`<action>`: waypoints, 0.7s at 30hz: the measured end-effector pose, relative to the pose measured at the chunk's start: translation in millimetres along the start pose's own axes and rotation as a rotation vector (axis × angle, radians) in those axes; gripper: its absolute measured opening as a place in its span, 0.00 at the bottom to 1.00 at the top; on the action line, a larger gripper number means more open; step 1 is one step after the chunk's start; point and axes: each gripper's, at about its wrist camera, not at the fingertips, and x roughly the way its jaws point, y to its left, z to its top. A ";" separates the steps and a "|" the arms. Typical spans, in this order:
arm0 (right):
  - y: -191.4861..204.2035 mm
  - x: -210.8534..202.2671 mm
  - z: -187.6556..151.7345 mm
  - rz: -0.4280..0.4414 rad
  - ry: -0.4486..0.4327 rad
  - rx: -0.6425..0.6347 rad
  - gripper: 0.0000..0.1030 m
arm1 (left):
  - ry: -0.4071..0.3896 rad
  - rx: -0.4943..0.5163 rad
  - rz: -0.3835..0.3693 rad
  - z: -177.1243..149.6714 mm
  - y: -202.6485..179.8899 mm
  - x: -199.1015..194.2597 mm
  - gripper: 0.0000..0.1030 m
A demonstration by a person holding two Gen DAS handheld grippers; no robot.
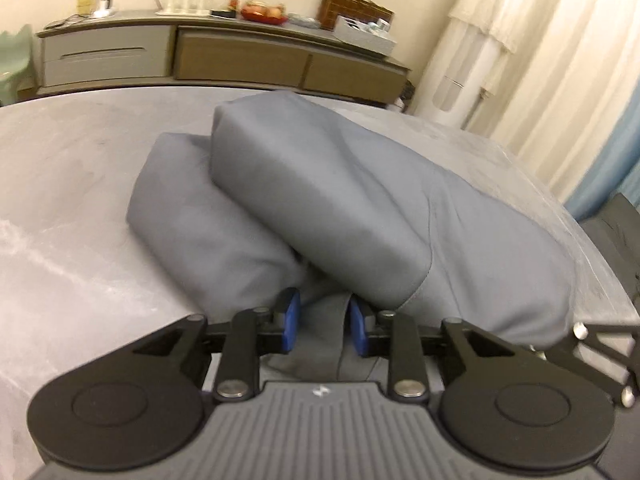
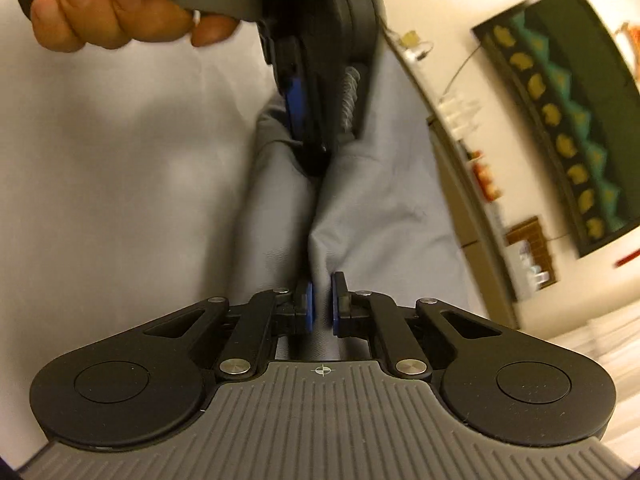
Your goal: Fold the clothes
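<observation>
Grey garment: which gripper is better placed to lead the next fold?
Probably right. The right gripper pinches a taut fold of the grey garment; the left gripper straddles bunched cloth with a wider gap.

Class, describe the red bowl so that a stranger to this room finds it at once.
Start at the long sideboard against the far wall, behind the grey table. The red bowl sits on its top near the middle, the only bright red thing among clear glassware and boxes.

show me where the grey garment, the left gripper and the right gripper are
grey garment [image 1: 320,184]: left wrist view, on the upper folded layer.
left gripper [image 1: 323,320]: left wrist view, midway between its blue fingertips, fabric between them.
right gripper [image 2: 322,304]: right wrist view, midway between its blue fingertips, a fabric ridge between them.
</observation>
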 end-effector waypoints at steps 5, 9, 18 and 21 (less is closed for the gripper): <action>-38.5 -21.0 18.8 0.057 -0.053 0.187 0.06 | 0.005 0.030 0.027 -3.2 -8.1 -6.2 0.25; -60.1 -13.7 4.3 0.105 -0.038 0.277 0.06 | -0.014 0.240 0.028 -4.4 -30.8 -47.6 0.25; -86.0 -14.9 -17.3 0.374 -0.047 0.559 0.06 | -0.023 0.652 0.071 -60.8 -101.7 -23.9 0.13; -94.5 -14.9 -23.6 0.466 -0.051 0.652 0.06 | -0.010 0.595 0.019 -58.5 -94.0 -22.2 0.08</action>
